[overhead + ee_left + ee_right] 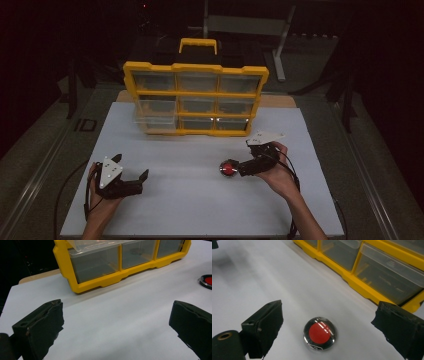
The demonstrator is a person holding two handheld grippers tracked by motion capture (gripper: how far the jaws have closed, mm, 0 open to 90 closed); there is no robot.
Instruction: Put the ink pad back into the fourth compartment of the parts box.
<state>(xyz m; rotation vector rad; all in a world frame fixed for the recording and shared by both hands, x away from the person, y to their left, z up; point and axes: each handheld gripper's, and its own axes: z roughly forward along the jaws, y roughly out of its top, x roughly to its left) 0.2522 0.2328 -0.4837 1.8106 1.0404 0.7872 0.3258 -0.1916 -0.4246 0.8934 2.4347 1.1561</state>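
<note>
A small round disc with a red centre and a shiny dark rim [228, 168] [319, 333] lies flat on the white board [200, 200]. My right gripper [239, 167] [329, 322] is open, its two black jaws standing either side of the disc without touching it. My left gripper [131, 177] [117, 322] is open at the board's front left, nothing between its jaws. The disc's edge [206, 280] also shows at the right border of the left gripper view. A yellow drawer cabinet [195, 97] [110, 277] [367, 287] stands at the back; its lower-left clear drawer [156, 111] is pulled out.
The cabinet has a yellow carry handle [198, 46] and several clear drawers. Dark floor and metal frame legs [280, 45] lie beyond the board. Cables [65, 185] trail from both grippers off the board's front edge.
</note>
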